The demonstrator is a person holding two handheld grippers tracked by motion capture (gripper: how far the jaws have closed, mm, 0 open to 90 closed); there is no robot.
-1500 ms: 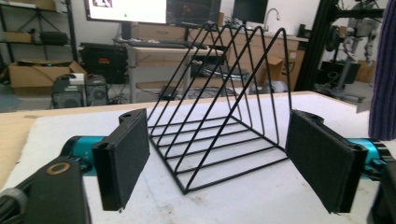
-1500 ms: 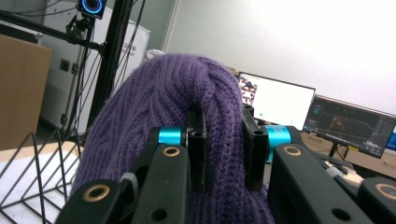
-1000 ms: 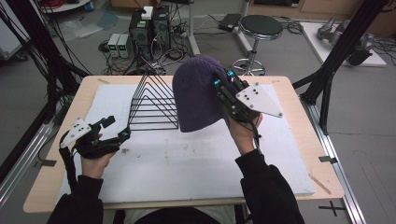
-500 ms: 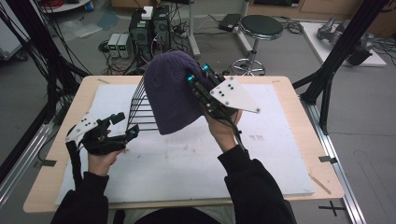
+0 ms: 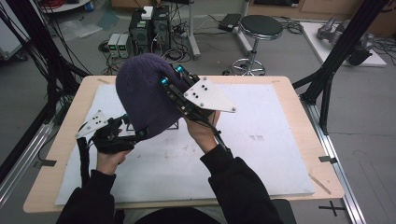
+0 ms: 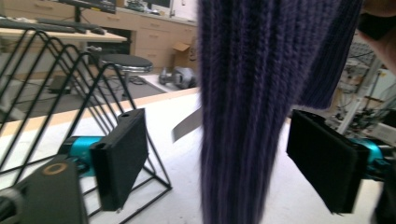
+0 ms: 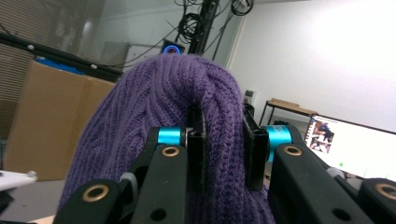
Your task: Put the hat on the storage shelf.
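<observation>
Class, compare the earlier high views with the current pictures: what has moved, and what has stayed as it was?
The right gripper has carried the purple beanie leftward, and it now hangs in front of the black wire rack. The left gripper has come up to its lower edge, its jaws just closing slightly with knit between them, not yet pressing. The right grip on the beanie and the rack's place are unchanged.

wooden table [image 5: 299, 116] bears a white mat [image 5: 261, 154], black wire rack [image 6: 70, 93].

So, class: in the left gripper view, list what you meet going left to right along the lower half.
Wire rack → left pad → purple beanie → right pad.
</observation>
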